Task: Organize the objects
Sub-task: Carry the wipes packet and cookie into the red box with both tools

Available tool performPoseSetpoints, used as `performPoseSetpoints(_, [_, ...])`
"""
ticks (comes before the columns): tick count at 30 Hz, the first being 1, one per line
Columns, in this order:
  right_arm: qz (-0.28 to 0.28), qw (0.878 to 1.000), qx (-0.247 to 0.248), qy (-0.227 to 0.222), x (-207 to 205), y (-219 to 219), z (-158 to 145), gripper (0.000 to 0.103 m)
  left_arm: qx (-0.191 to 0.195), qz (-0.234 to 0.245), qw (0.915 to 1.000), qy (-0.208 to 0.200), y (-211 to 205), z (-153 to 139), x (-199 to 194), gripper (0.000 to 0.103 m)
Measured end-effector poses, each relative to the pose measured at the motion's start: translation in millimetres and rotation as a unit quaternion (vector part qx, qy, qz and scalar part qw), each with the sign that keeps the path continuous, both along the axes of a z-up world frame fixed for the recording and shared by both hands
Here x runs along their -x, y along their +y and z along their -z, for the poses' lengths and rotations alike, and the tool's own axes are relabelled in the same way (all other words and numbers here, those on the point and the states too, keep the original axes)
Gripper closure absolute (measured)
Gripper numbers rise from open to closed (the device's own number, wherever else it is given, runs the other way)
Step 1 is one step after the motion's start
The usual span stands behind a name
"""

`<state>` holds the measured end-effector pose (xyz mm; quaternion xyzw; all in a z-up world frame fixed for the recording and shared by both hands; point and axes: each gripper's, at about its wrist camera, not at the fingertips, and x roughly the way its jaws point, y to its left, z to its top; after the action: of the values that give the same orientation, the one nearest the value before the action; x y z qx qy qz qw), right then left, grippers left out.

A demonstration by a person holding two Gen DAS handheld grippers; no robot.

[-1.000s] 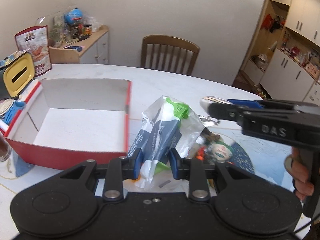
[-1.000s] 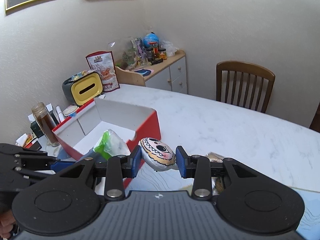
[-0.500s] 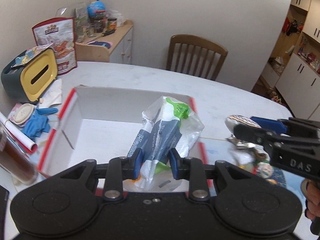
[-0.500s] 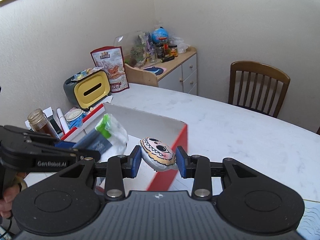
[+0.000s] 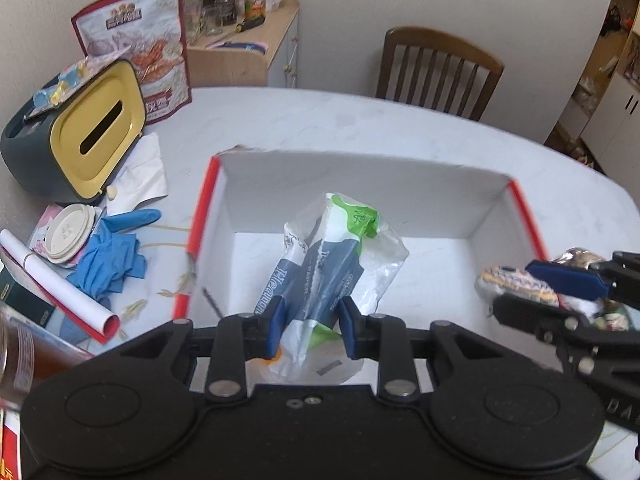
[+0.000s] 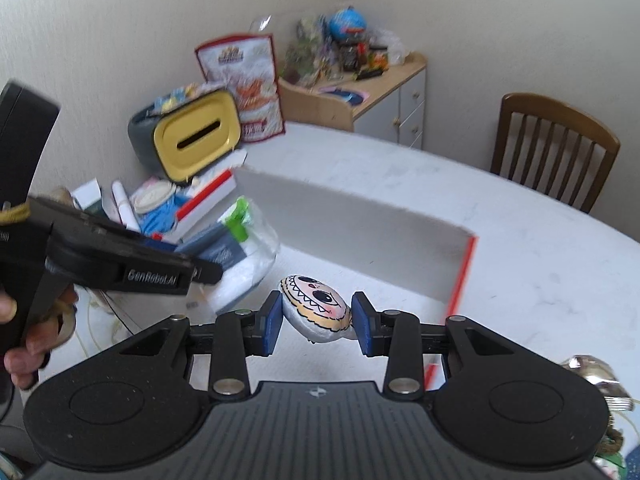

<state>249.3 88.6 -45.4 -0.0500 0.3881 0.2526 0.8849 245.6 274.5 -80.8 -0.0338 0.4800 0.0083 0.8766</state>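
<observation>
My left gripper (image 5: 308,326) is shut on a tissue pack (image 5: 332,264) in white, navy and green plastic, held over the inside of the red-and-white box (image 5: 360,168). My right gripper (image 6: 318,322) is shut on a small round cartoon-face pouch (image 6: 316,308) and hovers above the box floor (image 6: 360,280) near its right side. In the left wrist view the pouch (image 5: 516,284) and the right gripper (image 5: 568,280) show at the box's right wall. In the right wrist view the tissue pack (image 6: 244,240) and the left gripper (image 6: 132,268) show at left.
Left of the box lie a yellow-faced tissue holder (image 5: 80,136), a snack bag (image 5: 136,44), blue gloves (image 5: 108,256), a cup lid (image 5: 68,232) and a paper roll (image 5: 56,280). A wooden chair (image 5: 436,68) and a cabinet (image 5: 240,56) stand behind the table. Shiny wrappers (image 6: 592,376) lie at right.
Both grippers have moved left and forward over the box with their loads. The tissue pack and the pouch now hang inside the box's outline instead of beside it.
</observation>
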Motion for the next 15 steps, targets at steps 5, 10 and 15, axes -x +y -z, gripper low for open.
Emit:
performPoseSetpoints(5, [-0.012, 0.999, 0.025, 0.021, -6, 25, 22, 0.066, 0.004, 0.01, 0.9995, 0.03, 13, 17, -9, 0.075])
performPoseSetpoints(10, [-0.018, 0.998, 0.042, 0.04, -12, 41, 38, 0.066, -0.015, 0.026, 0.9988, 0.039, 14, 27, -15, 0.075])
performPoseSetpoints(15, [-0.022, 0.997, 0.057, 0.051, -15, 52, 50, 0.066, -0.052, 0.053, 0.9965, 0.04, 6, 32, -17, 0.074])
